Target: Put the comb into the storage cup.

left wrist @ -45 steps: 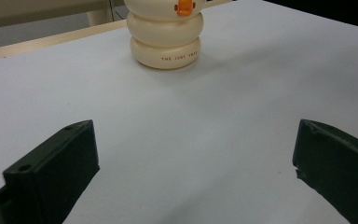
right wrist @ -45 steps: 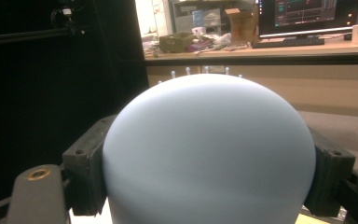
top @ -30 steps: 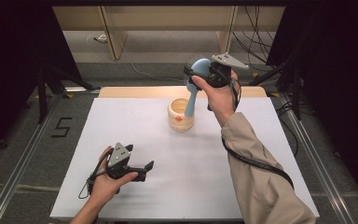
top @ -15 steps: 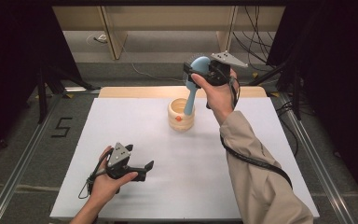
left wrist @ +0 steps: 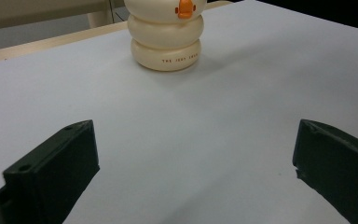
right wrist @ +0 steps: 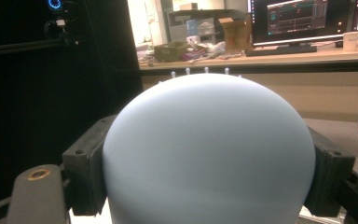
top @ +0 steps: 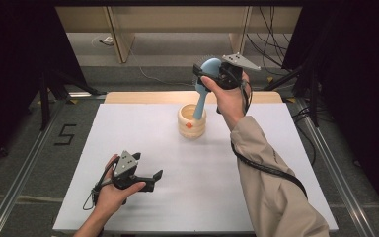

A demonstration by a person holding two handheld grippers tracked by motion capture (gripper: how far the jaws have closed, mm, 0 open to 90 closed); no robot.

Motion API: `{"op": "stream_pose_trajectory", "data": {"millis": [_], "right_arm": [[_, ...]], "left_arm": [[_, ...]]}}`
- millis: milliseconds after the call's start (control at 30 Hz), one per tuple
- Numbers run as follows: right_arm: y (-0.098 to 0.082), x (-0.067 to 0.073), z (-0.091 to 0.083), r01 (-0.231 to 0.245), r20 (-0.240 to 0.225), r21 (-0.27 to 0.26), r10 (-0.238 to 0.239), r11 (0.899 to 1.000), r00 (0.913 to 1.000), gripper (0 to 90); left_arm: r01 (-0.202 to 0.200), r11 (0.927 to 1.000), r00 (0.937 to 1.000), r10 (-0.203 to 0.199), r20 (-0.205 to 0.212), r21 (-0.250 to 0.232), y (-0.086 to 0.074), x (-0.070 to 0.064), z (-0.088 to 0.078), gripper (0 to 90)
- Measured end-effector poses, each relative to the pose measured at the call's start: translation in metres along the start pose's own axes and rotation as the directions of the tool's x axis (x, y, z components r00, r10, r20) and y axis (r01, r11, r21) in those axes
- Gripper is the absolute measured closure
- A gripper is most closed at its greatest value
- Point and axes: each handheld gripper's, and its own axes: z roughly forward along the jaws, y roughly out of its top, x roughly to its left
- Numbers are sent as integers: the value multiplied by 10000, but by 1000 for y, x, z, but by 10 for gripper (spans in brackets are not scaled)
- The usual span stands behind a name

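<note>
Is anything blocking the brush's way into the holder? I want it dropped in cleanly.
Nothing visible does. The light blue hairbrush, gripped by its head in the right gripper, already has its handle tip at the open mouth of the cream ringed holder.

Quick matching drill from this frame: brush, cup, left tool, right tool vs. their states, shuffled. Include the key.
Things:
1. brush
2. cup
3. left tool
4. right tool

States:
A. open, nothing between the jaws, low over the near part of the table
B. stands upright on the table, cream with an orange spot
C. light blue, head clamped, handle end down in the cup
D. shut on the brush head, held up above the cup

Pairs: 1-C, 2-B, 3-A, 4-D
</note>
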Motion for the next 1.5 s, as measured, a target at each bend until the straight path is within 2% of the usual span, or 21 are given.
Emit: {"op": "stream_pose_trajectory", "data": {"millis": [1500], "right_arm": [[-6, -2, 14, -160, 161, -266, 164, 9995, 9997, 205]], "left_arm": [[17, 10000, 10000, -17, 29, -26, 1, 0, 0, 0]]}}
